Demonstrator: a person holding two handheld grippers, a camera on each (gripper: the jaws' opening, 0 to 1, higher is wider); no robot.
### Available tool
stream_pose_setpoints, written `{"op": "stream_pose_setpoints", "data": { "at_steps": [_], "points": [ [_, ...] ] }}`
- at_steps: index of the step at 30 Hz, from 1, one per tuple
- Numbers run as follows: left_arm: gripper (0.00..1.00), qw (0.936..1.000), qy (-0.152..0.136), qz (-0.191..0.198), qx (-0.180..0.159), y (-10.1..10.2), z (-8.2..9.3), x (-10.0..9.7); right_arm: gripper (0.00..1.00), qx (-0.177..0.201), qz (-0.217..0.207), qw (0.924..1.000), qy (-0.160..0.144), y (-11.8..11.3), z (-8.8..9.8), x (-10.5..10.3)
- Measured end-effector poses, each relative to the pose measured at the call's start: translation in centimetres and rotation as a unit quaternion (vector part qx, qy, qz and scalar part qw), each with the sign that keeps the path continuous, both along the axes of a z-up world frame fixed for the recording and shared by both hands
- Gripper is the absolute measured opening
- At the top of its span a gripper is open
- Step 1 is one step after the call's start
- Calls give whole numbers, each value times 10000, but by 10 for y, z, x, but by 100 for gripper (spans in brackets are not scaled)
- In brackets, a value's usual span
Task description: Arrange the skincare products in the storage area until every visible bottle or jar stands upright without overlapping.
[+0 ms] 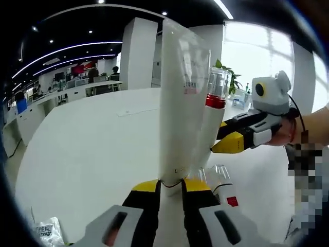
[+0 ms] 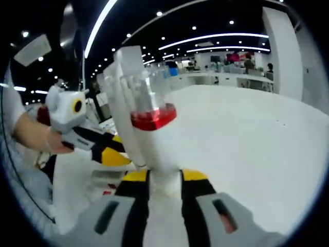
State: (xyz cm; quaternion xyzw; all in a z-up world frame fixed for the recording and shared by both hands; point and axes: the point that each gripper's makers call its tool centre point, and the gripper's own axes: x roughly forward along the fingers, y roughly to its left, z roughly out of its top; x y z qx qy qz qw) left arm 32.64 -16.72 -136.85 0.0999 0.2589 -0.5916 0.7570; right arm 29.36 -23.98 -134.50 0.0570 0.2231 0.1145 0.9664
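In the left gripper view my left gripper [image 1: 171, 186] is shut on the base of a tall white tube [image 1: 182, 103], which stands with its flat crimped end up. Right behind the tube is a white bottle [image 1: 209, 128] with a red ring and a clear cap. My right gripper [image 1: 229, 144] reaches in from the right and grips its side. In the right gripper view my right gripper [image 2: 164, 177] is shut on that bottle [image 2: 154, 149]. The tube [image 2: 121, 103] stands close on its left, with the left gripper [image 2: 115, 154] below it. Whether tube and bottle touch is unclear.
Another clear-capped bottle with a red label [image 1: 226, 188] lies on the white table [image 1: 92, 144], just right of my left jaws. A printed sachet [image 1: 49, 231] lies at the near left. A person's hand [image 1: 313, 123] holds the right gripper. Desks and plants stand far behind.
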Motion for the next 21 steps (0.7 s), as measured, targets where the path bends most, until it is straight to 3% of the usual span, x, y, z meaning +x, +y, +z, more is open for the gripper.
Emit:
{"op": "stream_pose_setpoints", "data": {
  "at_steps": [5, 15, 18, 21],
  "points": [
    [17, 10000, -28, -27, 1, -3, 0, -1, 19, -131, 147, 9997, 147, 4, -5, 1],
    [20, 9999, 103, 69, -23, 0, 1, 2, 20, -165, 215, 9995, 162, 4, -4, -6],
    [21, 9997, 127, 188, -124, 10, 10, 10, 20, -129, 30, 9994, 316, -3, -9, -16],
    [21, 9993, -50, 329, -175, 24, 19, 18, 20, 116, -344, 9990, 263, -11, -12, -27]
  ]
}}
